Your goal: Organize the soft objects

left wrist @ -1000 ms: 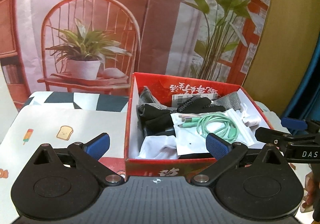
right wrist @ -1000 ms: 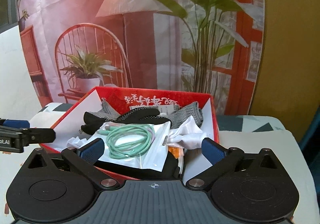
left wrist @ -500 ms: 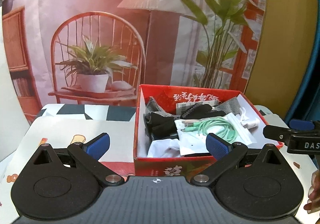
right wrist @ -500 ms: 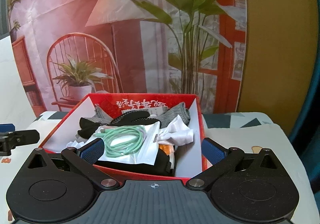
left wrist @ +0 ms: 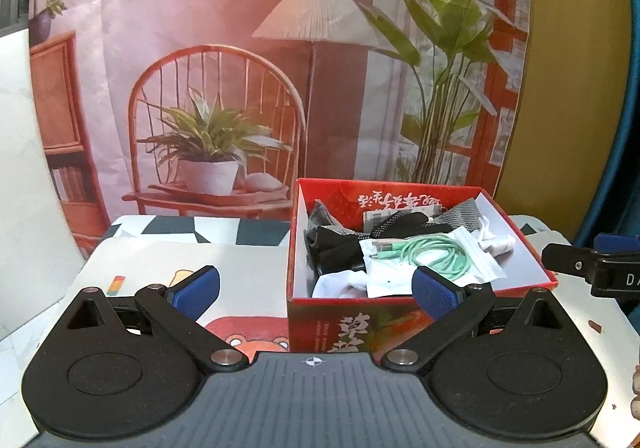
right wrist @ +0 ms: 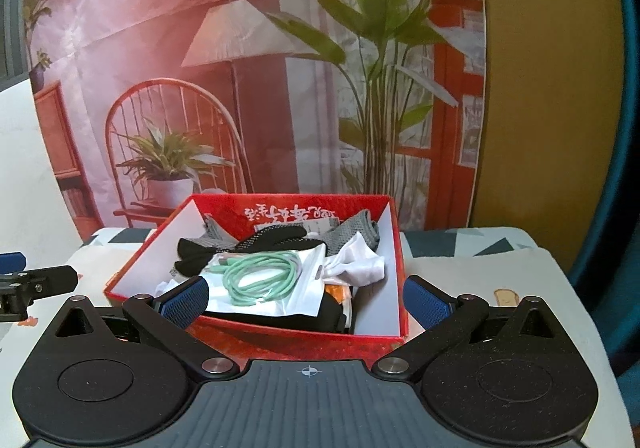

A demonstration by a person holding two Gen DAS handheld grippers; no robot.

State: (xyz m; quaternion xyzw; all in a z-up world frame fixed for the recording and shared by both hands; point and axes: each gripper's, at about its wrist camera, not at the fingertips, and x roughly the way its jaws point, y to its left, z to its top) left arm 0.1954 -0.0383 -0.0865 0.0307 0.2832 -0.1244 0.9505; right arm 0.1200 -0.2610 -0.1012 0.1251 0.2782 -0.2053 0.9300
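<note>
The red box sits on the counter, full of soft things: a black glove, white cloth and a green cord. Left gripper and right gripper hold nothing, jaws spread wide.

Warm, even indoor light, sharp centres (fisheye-bent, dark-vignetted edges), soft shadows

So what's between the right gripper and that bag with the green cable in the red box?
Only the red cardboard box's near wall and a black cloth under the clear bag of mint-green cable; the right gripper is open. The right wrist view shows it.
</note>
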